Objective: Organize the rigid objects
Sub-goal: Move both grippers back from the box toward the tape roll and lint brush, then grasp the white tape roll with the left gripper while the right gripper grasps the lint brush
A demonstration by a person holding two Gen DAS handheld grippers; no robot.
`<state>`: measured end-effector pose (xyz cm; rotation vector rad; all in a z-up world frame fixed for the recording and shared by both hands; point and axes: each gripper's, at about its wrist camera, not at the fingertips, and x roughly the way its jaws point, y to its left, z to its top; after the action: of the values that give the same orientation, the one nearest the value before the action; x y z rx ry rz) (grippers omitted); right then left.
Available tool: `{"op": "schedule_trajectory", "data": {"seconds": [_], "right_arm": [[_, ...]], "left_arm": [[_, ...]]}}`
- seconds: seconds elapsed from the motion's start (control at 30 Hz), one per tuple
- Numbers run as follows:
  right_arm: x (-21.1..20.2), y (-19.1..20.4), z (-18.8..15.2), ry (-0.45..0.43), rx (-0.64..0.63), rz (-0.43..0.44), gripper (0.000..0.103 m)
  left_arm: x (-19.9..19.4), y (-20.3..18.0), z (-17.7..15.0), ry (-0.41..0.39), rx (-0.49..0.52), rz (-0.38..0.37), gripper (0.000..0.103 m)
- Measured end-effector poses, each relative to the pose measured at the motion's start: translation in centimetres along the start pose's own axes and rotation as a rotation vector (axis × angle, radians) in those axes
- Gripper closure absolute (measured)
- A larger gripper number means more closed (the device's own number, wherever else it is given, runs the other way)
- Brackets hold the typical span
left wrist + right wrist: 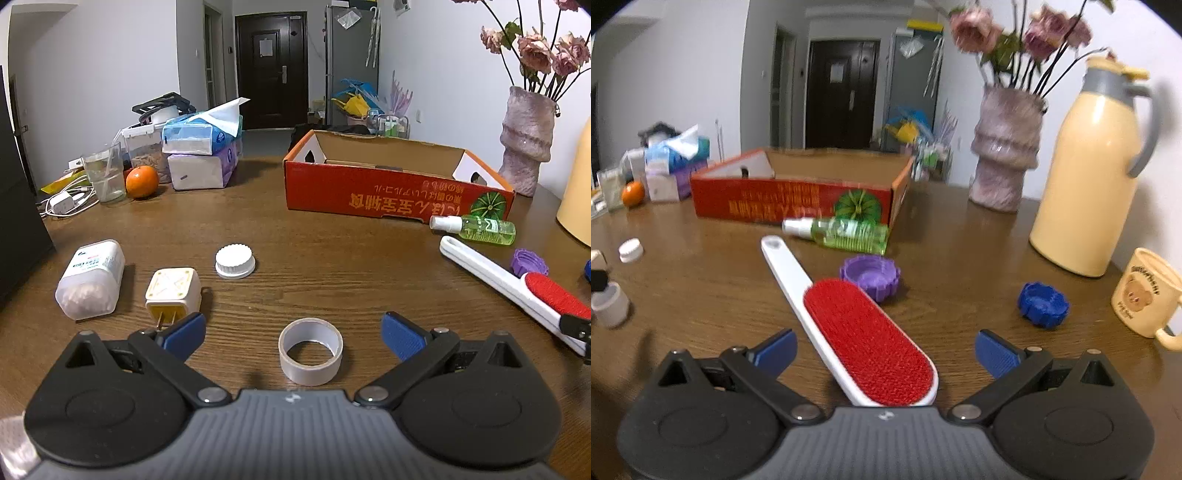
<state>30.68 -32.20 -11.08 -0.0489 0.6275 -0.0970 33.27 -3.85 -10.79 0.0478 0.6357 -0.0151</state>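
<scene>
- My left hand-held gripper hangs low over the tabletop with its blue fingers spread wide apart, and the tape roll lies flat just between and ahead of them, untouched. I read that as lining up to pick it.
- My right hand-held gripper is likewise spread open and empty, with the red head of the lint brush lying diagonally between its fingers, the white handle pointing away.
- The orange cardboard box sits open at the far side, probably the place for loose items; its floor is mostly hidden behind the front wall.
- Still scattered: a white cap, a plug adapter, a cotton swab box, a green spray bottle against the box, a purple cap touching the brush, and a blue cap.
- The right view is blurred, and the brush's near end is cut off by the gripper body.
</scene>
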Motion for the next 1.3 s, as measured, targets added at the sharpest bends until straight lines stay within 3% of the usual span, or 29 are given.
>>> {"op": "schedule_trajectory", "data": {"seconds": [0.3,0.43,0.47,0.57,0.87,0.93,1.03,1.2,1.3], "right_arm": [[4.5,0.7,0.7,0.080,-0.004,0.077,0.015],[4.0,1.2,0.6,0.064,-0.005,0.126,0.043],[3.9,1.4,0.6,0.059,-0.013,0.125,0.045],[3.1,2.6,-0.1,0.018,-0.032,0.088,0.048],[0.8,3.7,-0.5,-0.073,-0.020,0.099,0.049],[0.5,3.9,-0.6,-0.079,-0.018,0.096,0.049],[0.3,4.1,-0.6,-0.086,-0.019,0.096,0.049],[0.0,4.3,-0.7,-0.095,-0.018,0.092,0.049],[-0.2,4.3,-0.8,-0.104,-0.011,0.086,0.049]], "left_arm": [[1.2,0.0,-0.2,0.026,0.005,0.009,0.000],[2.0,0.3,-0.3,0.052,-0.003,0.006,0.000],[2.1,0.4,-0.3,0.059,-0.005,0.004,0.000],[2.5,0.4,-0.4,0.075,-0.008,-0.007,0.000],[3.3,-0.2,-0.9,0.097,0.013,-0.012,0.002],[3.5,-0.2,-0.9,0.103,0.017,-0.008,0.006],[3.8,-0.2,-1.0,0.112,0.015,-0.014,0.021],[3.8,-0.3,-1.0,0.112,0.023,-0.056,0.059],[3.7,-0.4,-1.1,0.106,0.024,-0.078,0.059]]}}
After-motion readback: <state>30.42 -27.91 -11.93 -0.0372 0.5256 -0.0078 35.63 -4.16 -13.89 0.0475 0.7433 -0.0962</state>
